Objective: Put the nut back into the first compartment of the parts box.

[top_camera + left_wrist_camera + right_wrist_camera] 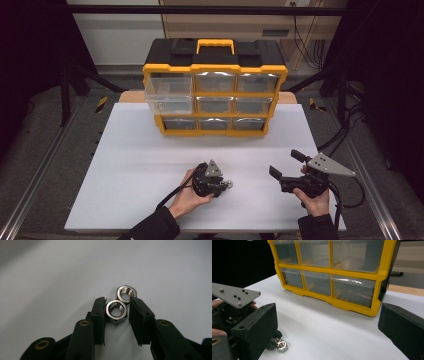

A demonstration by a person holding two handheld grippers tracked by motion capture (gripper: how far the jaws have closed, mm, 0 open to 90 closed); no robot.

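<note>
Two steel hex nuts lie touching on the white table. The nearer nut (115, 312) sits between the jaws of my left gripper (117, 302), close against the left pad (102, 315), with a thin gap to the right pad (137, 320). The farther nut (127, 293) lies just beyond the right jaw's tip. From above, the left gripper (222, 184) points right at the nuts (229, 184). My right gripper (285, 164) is held to the right with its jaws wide apart and nothing between them. In the right gripper view, the right gripper (328, 307) faces the nuts (282, 346) and the left gripper (270, 343).
A yellow and black drawer organizer (215, 92) stands at the back of the white board (125, 165). Its top-left clear drawer (169, 92) is pulled out. The organizer (332, 270) stands just ahead of the right gripper. Cables trail along the floor at the right.
</note>
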